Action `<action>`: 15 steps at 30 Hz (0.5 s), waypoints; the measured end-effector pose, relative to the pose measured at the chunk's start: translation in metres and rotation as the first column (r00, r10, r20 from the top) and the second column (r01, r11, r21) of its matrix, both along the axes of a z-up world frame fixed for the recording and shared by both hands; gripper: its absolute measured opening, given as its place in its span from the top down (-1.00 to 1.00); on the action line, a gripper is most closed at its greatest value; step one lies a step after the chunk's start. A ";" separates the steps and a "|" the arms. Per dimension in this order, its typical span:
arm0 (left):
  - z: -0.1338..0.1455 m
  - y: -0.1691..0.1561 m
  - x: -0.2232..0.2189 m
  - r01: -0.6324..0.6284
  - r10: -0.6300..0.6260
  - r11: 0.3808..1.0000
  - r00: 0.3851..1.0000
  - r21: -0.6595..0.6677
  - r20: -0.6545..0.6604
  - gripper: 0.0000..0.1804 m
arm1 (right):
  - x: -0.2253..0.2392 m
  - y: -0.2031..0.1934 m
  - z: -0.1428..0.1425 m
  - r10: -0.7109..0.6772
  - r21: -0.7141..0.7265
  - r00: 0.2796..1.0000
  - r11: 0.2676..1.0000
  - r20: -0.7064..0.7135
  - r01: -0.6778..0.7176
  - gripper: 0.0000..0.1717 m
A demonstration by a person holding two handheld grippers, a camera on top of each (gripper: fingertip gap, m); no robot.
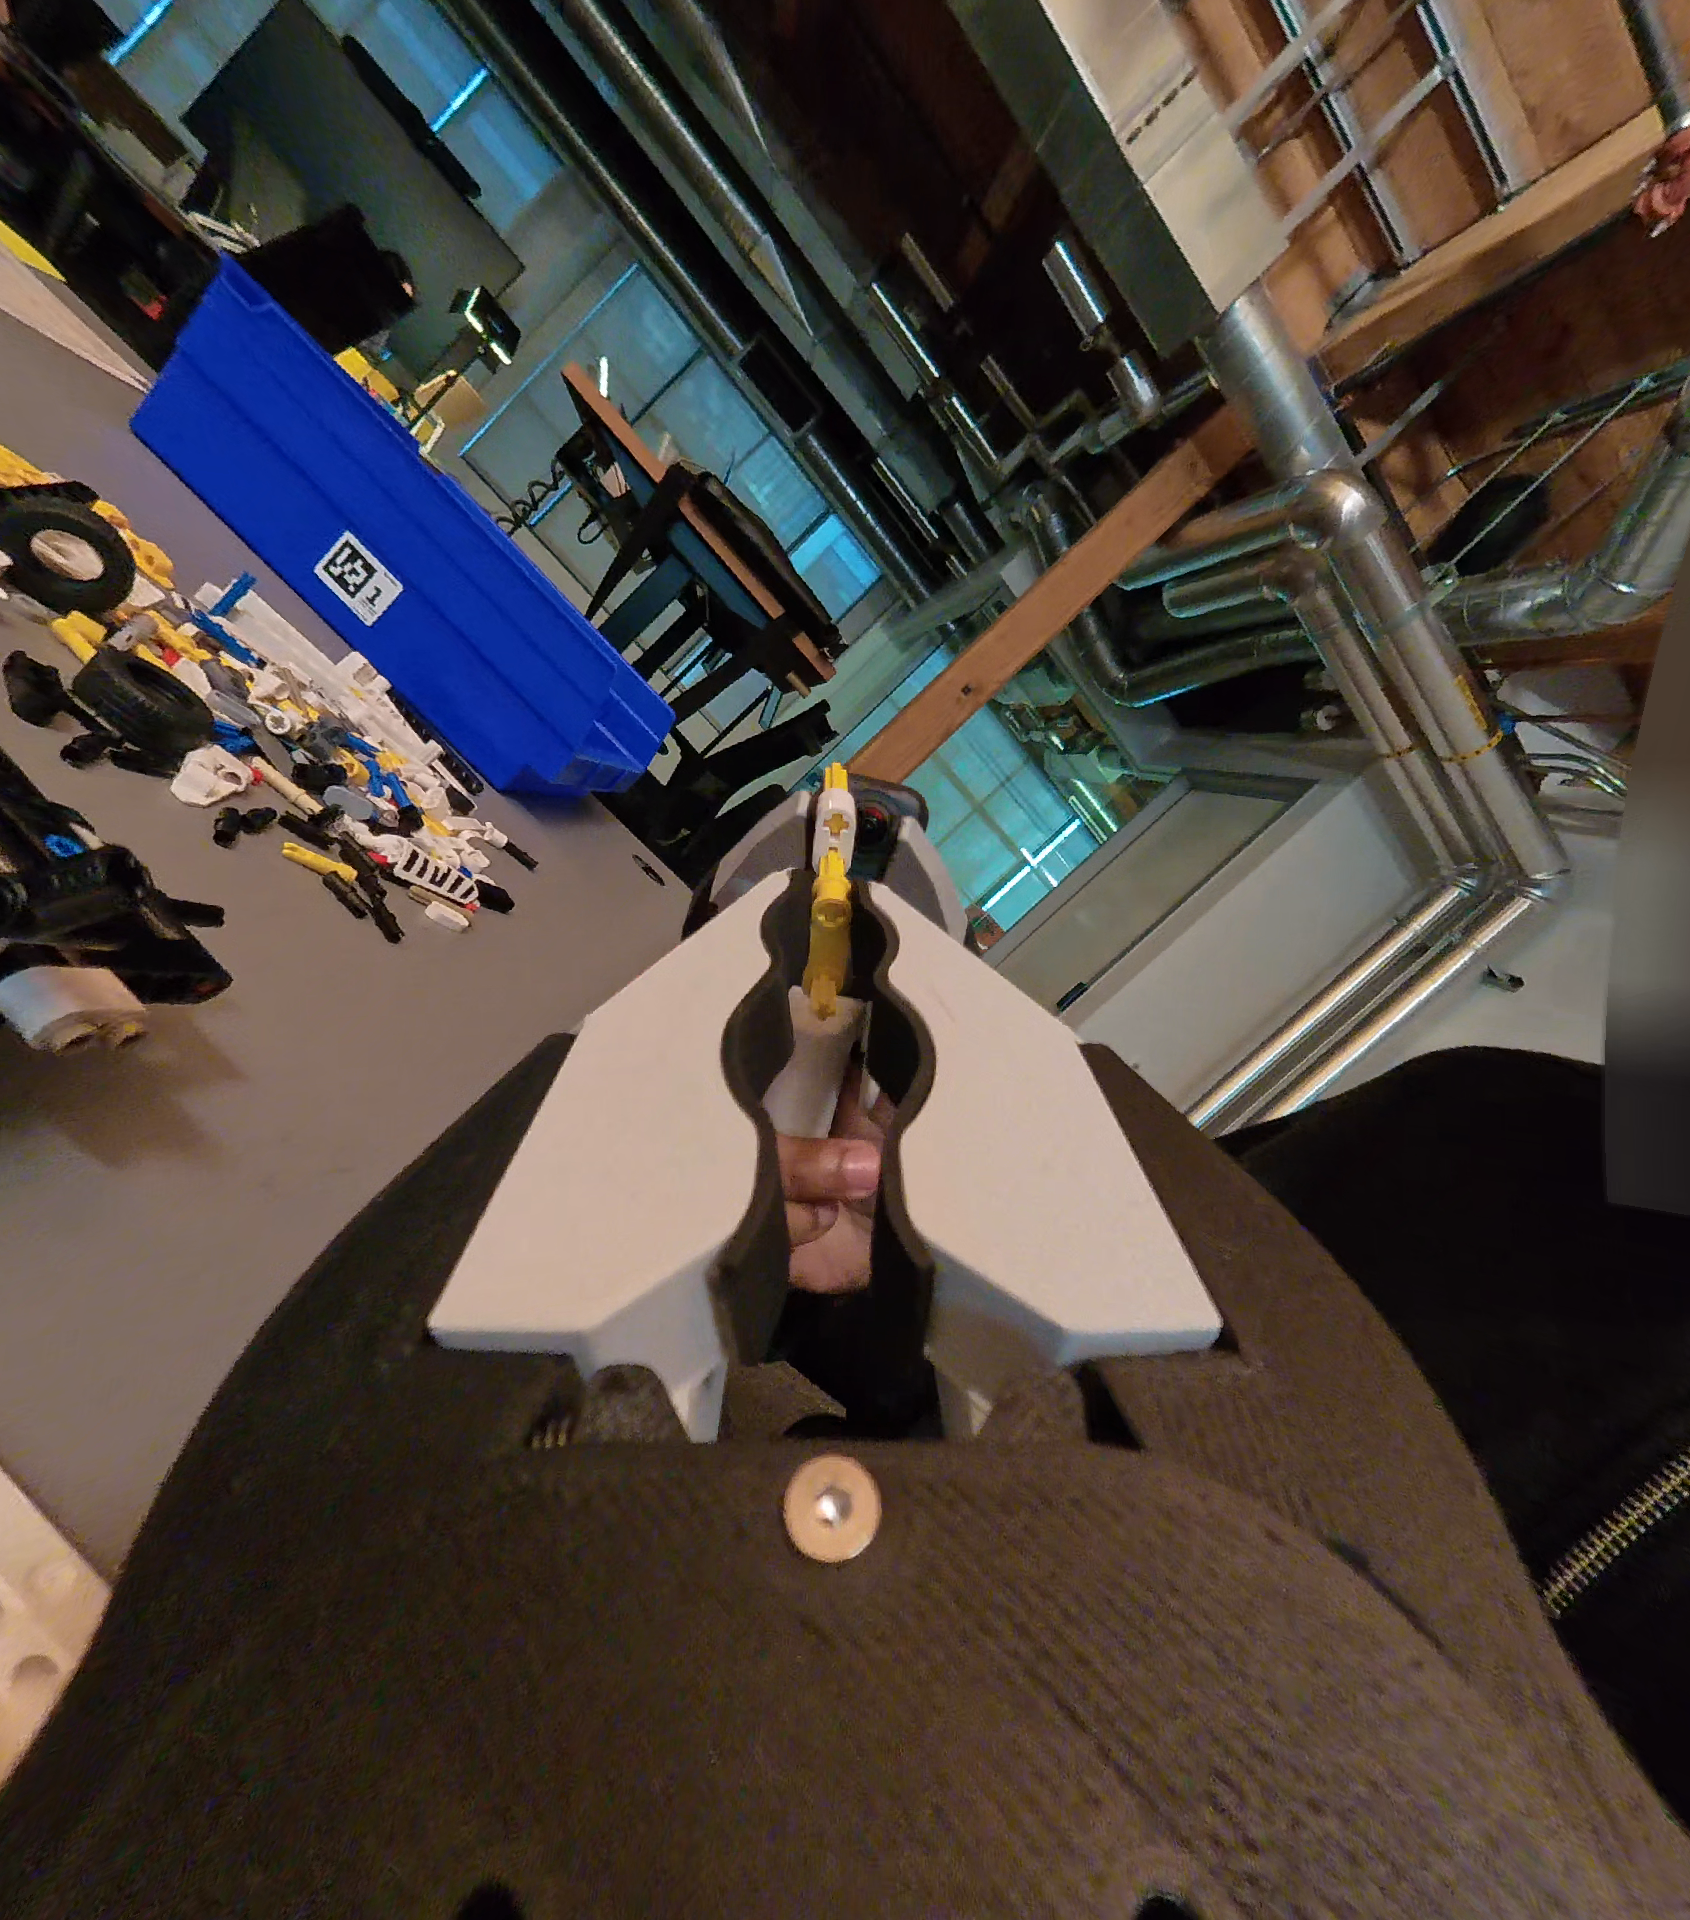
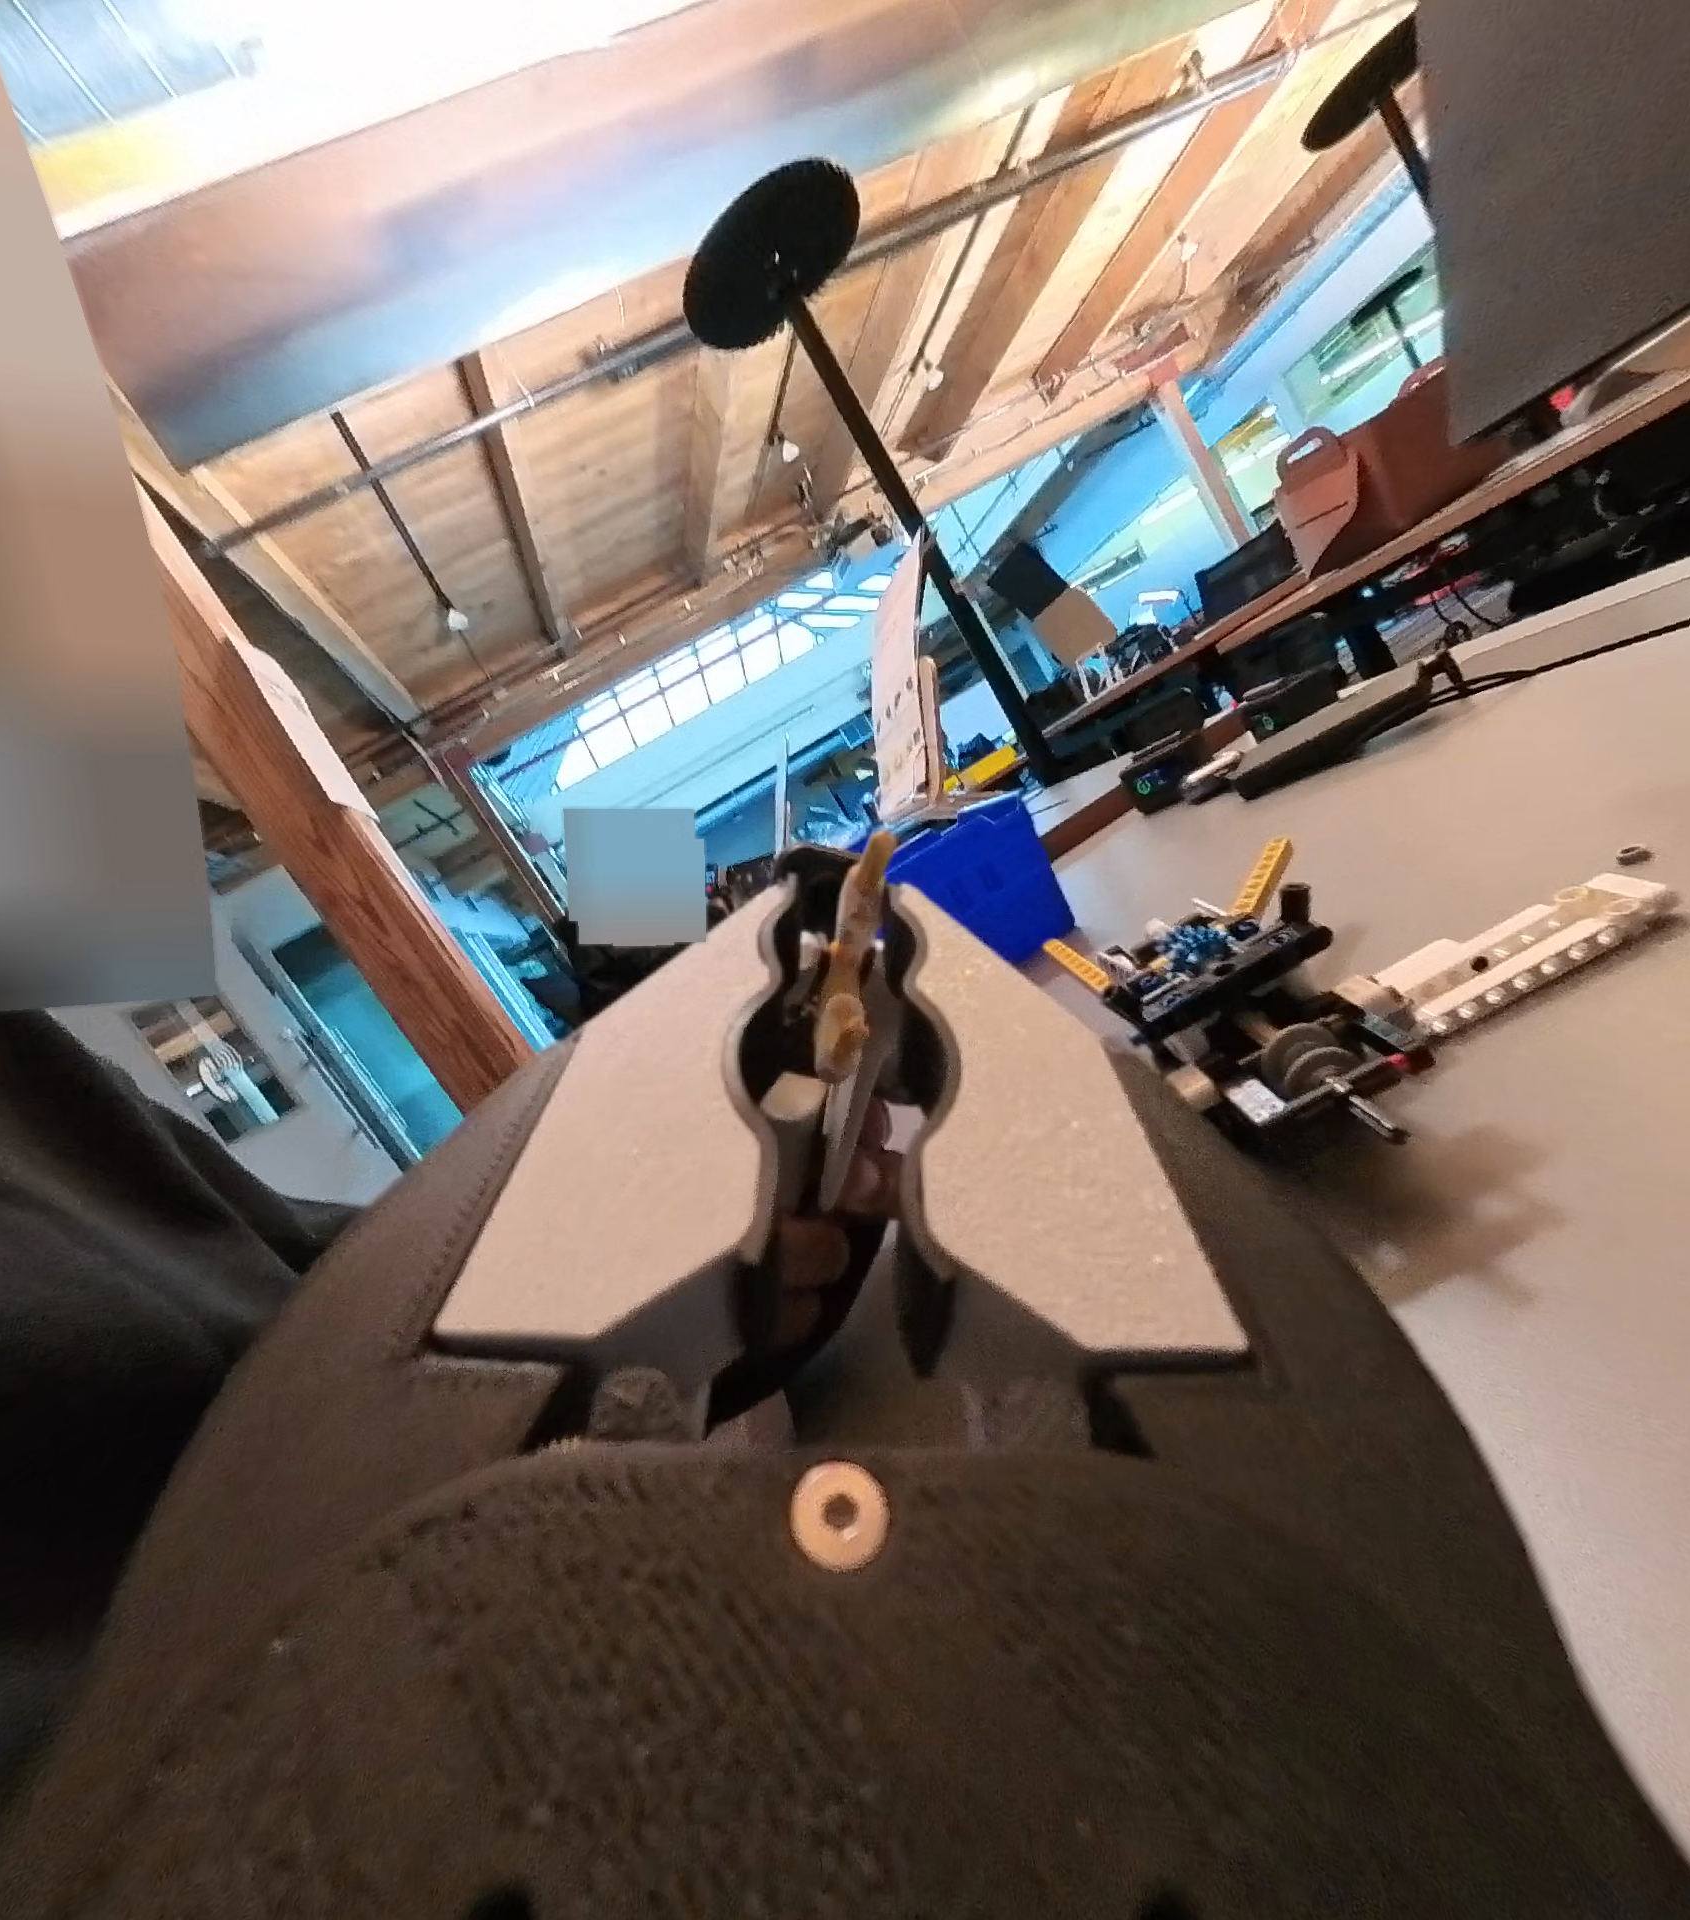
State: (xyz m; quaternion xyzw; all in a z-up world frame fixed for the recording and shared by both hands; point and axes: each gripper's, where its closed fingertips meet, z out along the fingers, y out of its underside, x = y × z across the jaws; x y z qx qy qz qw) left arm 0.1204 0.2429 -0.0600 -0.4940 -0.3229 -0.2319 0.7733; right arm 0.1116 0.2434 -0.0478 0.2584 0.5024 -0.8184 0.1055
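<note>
Left wrist view: the left gripper (image 1: 828, 883) pinches a slim yellow peg (image 1: 827, 925) at its tips, a small white connector (image 1: 836, 821) on the peg's far end, above the grey table (image 1: 321, 1039) strewn with loose parts (image 1: 301, 748) beside a blue bin (image 1: 405, 561).

Right wrist view: the right gripper (image 2: 846, 914) stands narrow around a blurred tan-yellow piece (image 2: 856, 935), seemingly gripped. A black assembly (image 2: 1236, 1018) lies near.

black frame (image 1: 10, 894) cut off left
</note>
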 end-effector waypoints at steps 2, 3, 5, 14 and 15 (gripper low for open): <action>-0.003 0.000 0.000 -0.003 0.003 1.000 1.000 -0.017 -0.005 0.96 | -0.001 -0.001 0.000 0.013 -0.010 1.000 1.000 0.014 -0.013 0.84; -0.004 0.001 0.001 0.001 -0.001 1.000 1.000 -0.021 -0.008 0.96 | -0.002 -0.002 -0.001 0.020 -0.008 1.000 1.000 0.019 -0.019 0.82; -0.005 0.000 0.001 -0.001 0.001 1.000 1.000 -0.018 -0.006 0.96 | -0.005 0.000 0.000 0.003 -0.010 1.000 1.000 0.019 -0.003 0.76; -0.006 -0.001 0.002 -0.010 0.009 0.999 1.000 -0.037 -0.028 0.96 | -0.010 0.002 -0.003 0.012 0.003 0.999 1.000 0.035 -0.012 0.76; -0.006 -0.002 0.002 -0.011 0.010 0.999 1.000 -0.033 -0.026 0.96 | -0.009 0.002 -0.002 0.012 -0.006 0.999 1.000 0.033 -0.012 0.82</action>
